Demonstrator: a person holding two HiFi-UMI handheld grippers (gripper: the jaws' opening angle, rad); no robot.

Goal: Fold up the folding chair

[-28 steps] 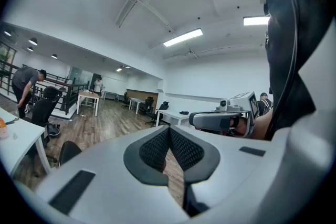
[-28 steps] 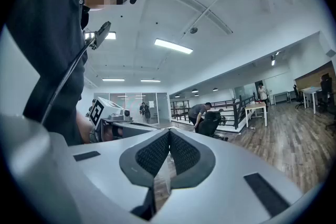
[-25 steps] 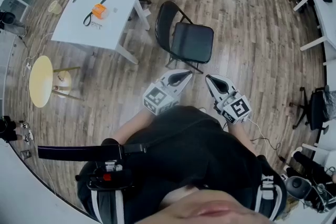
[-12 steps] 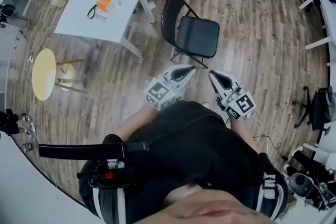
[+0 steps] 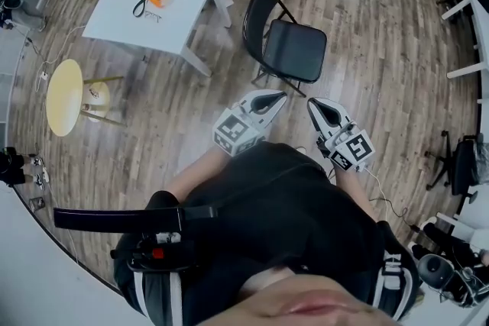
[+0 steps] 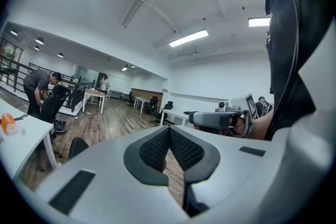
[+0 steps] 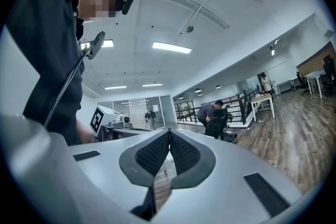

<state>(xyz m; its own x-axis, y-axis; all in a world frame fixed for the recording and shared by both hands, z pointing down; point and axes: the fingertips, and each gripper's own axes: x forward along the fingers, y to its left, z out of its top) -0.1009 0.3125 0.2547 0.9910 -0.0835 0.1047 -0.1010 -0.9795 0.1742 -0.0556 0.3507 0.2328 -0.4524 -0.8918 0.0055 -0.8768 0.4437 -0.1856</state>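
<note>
My left gripper, jaws pressed together and empty, and beside it my right gripper, likewise closed on nothing, both point toward the unfolded black folding chair standing just ahead.

Left gripper view: ahead-left of the left hand-held gripper, the chair shows only its dark rounded back top; the rest sits behind the gripper's body. Bench further left, cut by the frame edge. Orange item on it, too small to identify.
</note>
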